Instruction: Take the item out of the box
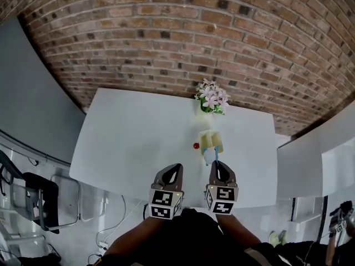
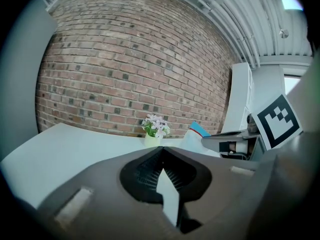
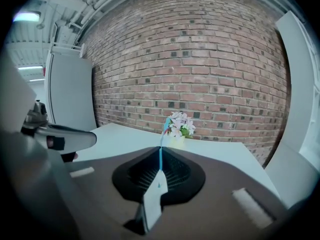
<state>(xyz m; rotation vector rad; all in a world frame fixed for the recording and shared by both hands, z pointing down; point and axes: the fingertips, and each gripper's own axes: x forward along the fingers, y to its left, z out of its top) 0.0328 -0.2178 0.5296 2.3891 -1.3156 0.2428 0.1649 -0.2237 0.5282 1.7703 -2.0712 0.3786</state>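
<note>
A small pale yellow box (image 1: pixel 211 140) sits on the white table (image 1: pixel 133 137), in front of the flower pot. My right gripper (image 1: pixel 218 165) hovers just short of the box, shut on a thin blue and white packet (image 1: pixel 209 156) that sticks out towards it. In the right gripper view the packet (image 3: pixel 161 136) is edge-on, pinched between the jaws of my right gripper (image 3: pixel 161 153). The left gripper view shows the packet (image 2: pixel 199 132) as a flat white sheet with a blue top. My left gripper (image 1: pixel 176 169) (image 2: pixel 161 150) hangs beside the right one, shut on nothing.
A pot of pink and white flowers (image 1: pixel 211 100) (image 2: pixel 154 128) (image 3: pixel 179 127) stands at the table's far edge against the brick wall. A small red ball (image 1: pixel 196 146) lies left of the box. White cabinets (image 1: pixel 316 159) stand to the right of the table.
</note>
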